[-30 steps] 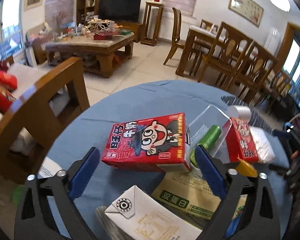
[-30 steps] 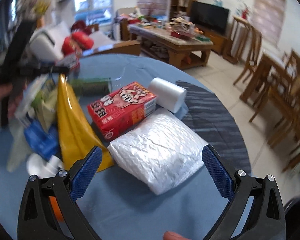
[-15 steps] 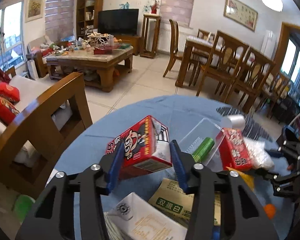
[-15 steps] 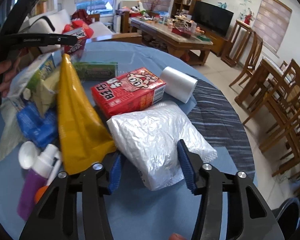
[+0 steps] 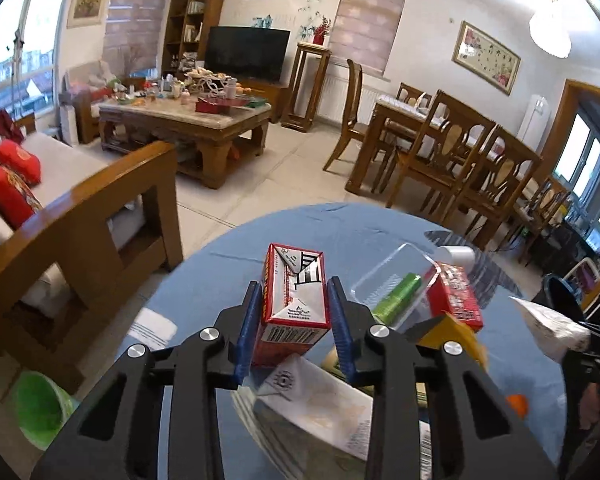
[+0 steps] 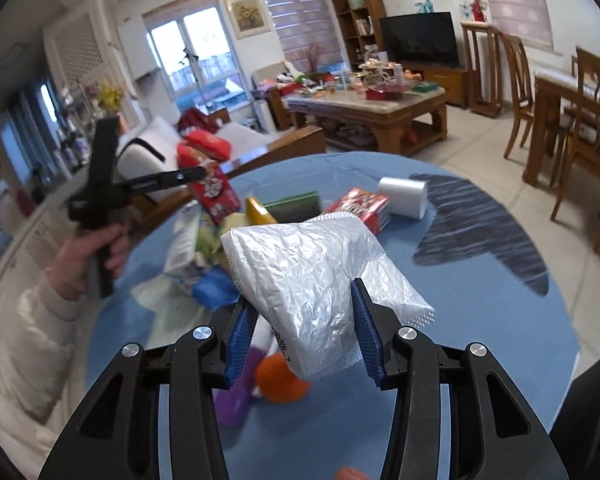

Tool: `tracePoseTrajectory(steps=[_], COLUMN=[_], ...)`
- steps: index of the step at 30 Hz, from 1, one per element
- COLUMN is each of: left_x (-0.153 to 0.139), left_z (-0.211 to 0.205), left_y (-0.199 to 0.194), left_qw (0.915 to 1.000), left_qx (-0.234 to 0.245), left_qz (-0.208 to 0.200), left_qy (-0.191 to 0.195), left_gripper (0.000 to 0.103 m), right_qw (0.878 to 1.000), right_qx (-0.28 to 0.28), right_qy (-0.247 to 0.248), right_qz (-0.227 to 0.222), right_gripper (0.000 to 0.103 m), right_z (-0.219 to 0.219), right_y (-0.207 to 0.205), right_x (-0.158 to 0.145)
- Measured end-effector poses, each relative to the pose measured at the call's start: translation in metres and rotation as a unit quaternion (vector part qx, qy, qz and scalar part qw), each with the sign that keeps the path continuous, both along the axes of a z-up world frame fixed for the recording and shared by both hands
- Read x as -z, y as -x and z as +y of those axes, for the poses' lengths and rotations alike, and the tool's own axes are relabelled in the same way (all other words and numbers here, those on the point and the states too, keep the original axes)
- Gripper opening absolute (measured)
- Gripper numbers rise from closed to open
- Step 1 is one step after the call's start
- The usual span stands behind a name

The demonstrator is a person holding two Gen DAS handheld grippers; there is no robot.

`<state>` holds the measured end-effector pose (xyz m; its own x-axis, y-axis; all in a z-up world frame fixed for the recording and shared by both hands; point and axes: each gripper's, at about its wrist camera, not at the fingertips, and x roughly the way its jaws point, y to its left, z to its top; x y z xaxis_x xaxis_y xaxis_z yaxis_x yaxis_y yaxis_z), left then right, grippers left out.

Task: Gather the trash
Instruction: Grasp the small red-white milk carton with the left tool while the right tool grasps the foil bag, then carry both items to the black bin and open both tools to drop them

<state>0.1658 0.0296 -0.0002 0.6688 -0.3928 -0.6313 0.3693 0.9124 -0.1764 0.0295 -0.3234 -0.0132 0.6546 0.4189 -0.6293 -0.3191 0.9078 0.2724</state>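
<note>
A round table (image 6: 480, 320) with a blue cloth carries a heap of trash. The silver pack (image 6: 316, 280) is off the cloth, clamped between the blue pads of the right gripper (image 6: 302, 334). The red carton (image 5: 294, 296) is pinched end-on in the left gripper (image 5: 294, 326), whose jaws are closing on it; it hangs above the table's far left side. Left on the cloth: a second red carton (image 6: 360, 208) near the middle, a white roll (image 6: 404, 198) just right of it, a yellow pouch (image 6: 260, 210) and a green pack (image 6: 296, 206) to its left, an orange cap (image 6: 280, 380) nearest.
</note>
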Motion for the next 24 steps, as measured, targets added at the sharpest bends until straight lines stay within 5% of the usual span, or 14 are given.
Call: tracePoseTrajectory(steps=[4,7,9,14,19,24], left_x=[0.0,-0.008,-0.018,-0.053,-0.073,-0.063], left_z=[-0.003,0.003,-0.003,-0.036,-0.098,-0.198], left_y=[-0.001,0.007,0.018,0.052,0.084,0.113], left_qw=[0.9999,0.999,0.9988,0.9961,0.988,0.9687], left_qx=[-0.013,-0.006,-0.003,0.049,0.126,0.228], left_qz=[-0.004,-0.008,-0.025,-0.048,-0.051,-0.028], left_qy=[-0.005,0.045,0.041,0.055,0.073,0.096], left_gripper=[0.032,0.031,0.031,0.031,0.031,0.032], right_qw=[1.0,0.999,0.999,0.995,0.988,0.98], right_qx=[0.005,0.008,0.012,0.03,0.07,0.142], right_qy=[-0.019,-0.033,-0.045,-0.09,-0.133,-0.133], right_qz=[0.005,0.002,-0.002,-0.012,-0.036,-0.051], right_gripper=[0.046,0.046,0.046,0.046,0.046,0.046], right_z=[-0.004,-0.012,-0.017,-0.051,-0.114,-0.193], right_y=[0.015,0.03,0.043,0.063,0.1,0.151], right_x=[0.0,-0.004,-0.002,-0.012,-0.026,-0.024])
